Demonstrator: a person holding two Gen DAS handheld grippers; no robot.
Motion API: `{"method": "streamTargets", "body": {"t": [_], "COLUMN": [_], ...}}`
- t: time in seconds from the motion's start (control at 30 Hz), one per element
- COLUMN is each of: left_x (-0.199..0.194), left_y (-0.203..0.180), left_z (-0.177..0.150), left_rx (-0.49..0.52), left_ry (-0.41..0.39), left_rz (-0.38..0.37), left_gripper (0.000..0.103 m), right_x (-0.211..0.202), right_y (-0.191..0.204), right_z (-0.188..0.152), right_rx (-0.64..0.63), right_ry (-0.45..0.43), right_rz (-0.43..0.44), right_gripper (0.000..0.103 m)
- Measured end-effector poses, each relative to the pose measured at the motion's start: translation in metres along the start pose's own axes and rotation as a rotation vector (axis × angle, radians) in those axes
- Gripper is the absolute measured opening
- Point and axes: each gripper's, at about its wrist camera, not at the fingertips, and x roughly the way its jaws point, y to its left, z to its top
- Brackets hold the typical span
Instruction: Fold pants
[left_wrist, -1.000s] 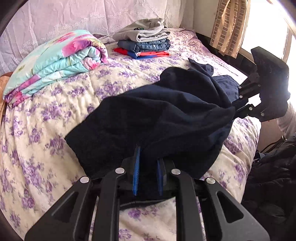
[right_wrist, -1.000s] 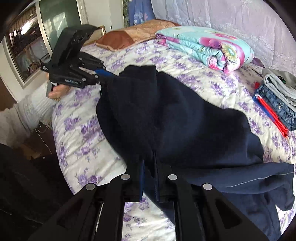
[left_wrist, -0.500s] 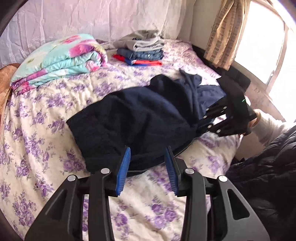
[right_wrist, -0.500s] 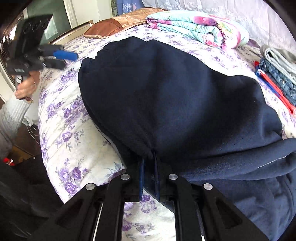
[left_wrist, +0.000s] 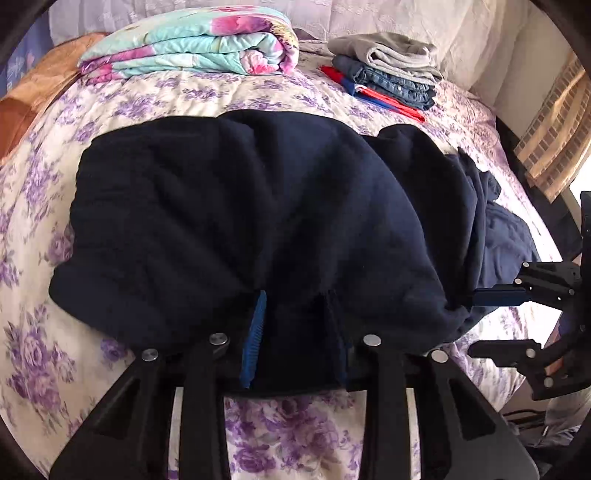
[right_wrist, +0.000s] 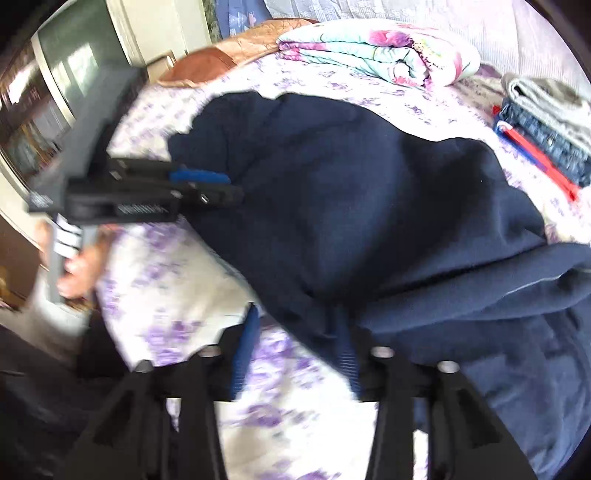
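Navy fleecy pants (left_wrist: 258, 221) bunched on quilted floral bedspread (left_wrist: 122, 107).

Both handheld grippers are built of matte black plastic. The left gripper (left_wrist: 295, 343) shows two pairs of angular black arms with triangular cut-outs, each arm pinned by a round silver screw head, and its fingers (left_wrist: 255, 343) carry ribbed blue pads. The right gripper (right_wrist: 295, 354) has the same black linkage, silver screw heads and blue ribbed pads. Seen side-on from the right wrist camera, the left unit has a grey block-shaped body, a grey handle with a white striped label, and small white lettering along its black side rail, too blurred to read. The hand (right_wrist: 79, 269) wrapped round that handle is blurred.
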Motion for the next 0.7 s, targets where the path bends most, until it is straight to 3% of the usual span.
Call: {"method": "streamTargets", "body": {"t": [0.1, 0.17, 0.3, 0.43, 0.5, 0.53, 0.57, 0.63, 0.7], "left_x": [-0.001, -0.002, -0.004, -0.003, -0.002, -0.002, -0.003, -0.003, -0.005], "left_y": [0.012, 0.013, 0.008, 0.018, 0.019, 0.018, 0.017, 0.015, 0.016], "left_z": [0.001, 0.002, -0.003, -0.003, -0.002, -0.003, -0.003, -0.006, -0.008], "left_rx": [-0.054, -0.056, -0.035, -0.070, -0.072, -0.068, -0.063, -0.056, -0.060], "left_ry": [0.002, 0.007, -0.006, -0.021, -0.023, -0.027, -0.032, -0.049, -0.058], "left_rz": [-0.069, -0.073, -0.053, -0.100, -0.108, -0.105, -0.100, -0.091, -0.092], "left_gripper": [0.029, 0.029, 0.029, 0.029, 0.029, 0.029, 0.029, 0.029, 0.029], "right_x": [-0.022, -0.015, 0.049, 0.023, -0.017, -0.038, -0.055, -0.075, -0.074], "right_y": [-0.003, 0.000, 0.002, -0.013, -0.051, -0.080, -0.108, -0.174, -0.243], "right_z": [0.016, 0.027, 0.030, 0.055, 0.083, 0.099, 0.111, 0.136, 0.150], "right_rx": [0.044, 0.042, 0.082, 0.128, 0.224, 0.295, 0.363, 0.485, 0.624], "right_ry": [-0.117, -0.139, 0.077, 0.158, 0.080, 0.043, 0.016, 0.016, 0.114], "right_rz": [0.045, -0.010, -0.045, -0.054, -0.115, -0.205, -0.291, -0.459, -0.574], "right_gripper": [0.047, 0.020, 0.017, 0.017, 0.034, 0.061, 0.071, 0.071, 0.071]}}
